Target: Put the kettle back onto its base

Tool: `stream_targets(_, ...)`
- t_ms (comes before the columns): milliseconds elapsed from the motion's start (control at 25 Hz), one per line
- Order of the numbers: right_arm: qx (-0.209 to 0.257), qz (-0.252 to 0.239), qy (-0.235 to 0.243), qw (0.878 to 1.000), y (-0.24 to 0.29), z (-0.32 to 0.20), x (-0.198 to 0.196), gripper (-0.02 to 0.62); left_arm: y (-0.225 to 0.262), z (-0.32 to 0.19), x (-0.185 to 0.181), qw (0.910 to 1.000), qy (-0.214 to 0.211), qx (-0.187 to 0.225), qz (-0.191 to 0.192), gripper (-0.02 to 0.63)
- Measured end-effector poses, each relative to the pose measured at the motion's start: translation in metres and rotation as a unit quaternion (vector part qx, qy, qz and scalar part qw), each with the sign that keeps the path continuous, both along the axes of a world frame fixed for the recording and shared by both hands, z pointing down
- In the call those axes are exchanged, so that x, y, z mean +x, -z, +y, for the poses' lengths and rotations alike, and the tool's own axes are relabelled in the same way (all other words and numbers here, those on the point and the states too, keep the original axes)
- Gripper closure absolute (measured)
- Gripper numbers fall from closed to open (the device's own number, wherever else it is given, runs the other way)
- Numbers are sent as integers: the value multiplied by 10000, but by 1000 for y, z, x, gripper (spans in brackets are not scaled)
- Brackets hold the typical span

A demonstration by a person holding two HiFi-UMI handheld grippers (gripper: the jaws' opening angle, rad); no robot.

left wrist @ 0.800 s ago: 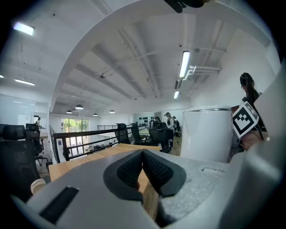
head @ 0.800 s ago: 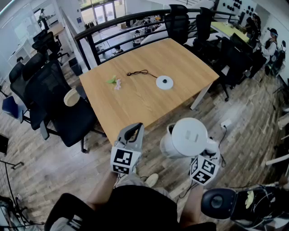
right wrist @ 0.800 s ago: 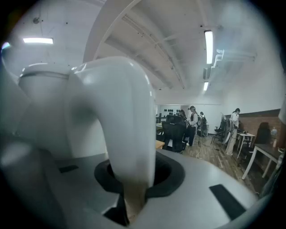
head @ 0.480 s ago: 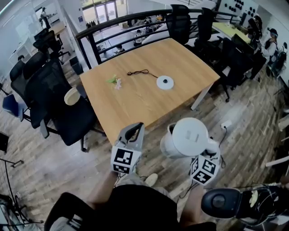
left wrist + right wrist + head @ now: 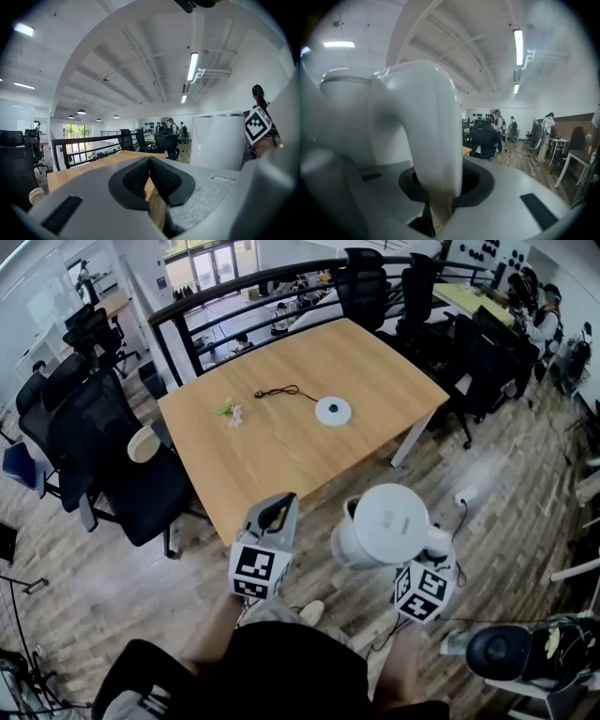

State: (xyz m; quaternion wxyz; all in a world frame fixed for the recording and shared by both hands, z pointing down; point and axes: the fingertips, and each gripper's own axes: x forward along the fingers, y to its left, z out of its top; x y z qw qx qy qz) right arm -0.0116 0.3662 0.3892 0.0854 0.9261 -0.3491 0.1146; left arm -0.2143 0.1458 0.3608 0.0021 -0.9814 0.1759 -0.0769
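I have the white kettle (image 5: 384,526) up in the air, upright, over the wooden floor just short of the near edge of the bench (image 5: 281,456). My right tool (image 5: 438,187) is clamped on its handle (image 5: 426,131), which fills the gap between the jaws. My left tool (image 5: 273,512) hangs beside it with its jaws pressed together on nothing. The round white base (image 5: 333,411) sits well apart from the kettle, toward the far side of the bench, with its dark cord (image 5: 281,391) trailing off to the left. I judge this to be the carry step, with the set-down not yet begun. Next I need to bring the kettle forward over the bench, centre it above the base, keep it level and lower it straight down until it seats.
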Motion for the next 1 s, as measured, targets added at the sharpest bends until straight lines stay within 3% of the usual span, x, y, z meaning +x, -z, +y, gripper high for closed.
stream_targets(1000,14,-60,-283,9996,-1,29,58,525,0,16,67,9996,-269,-1,-42,603)
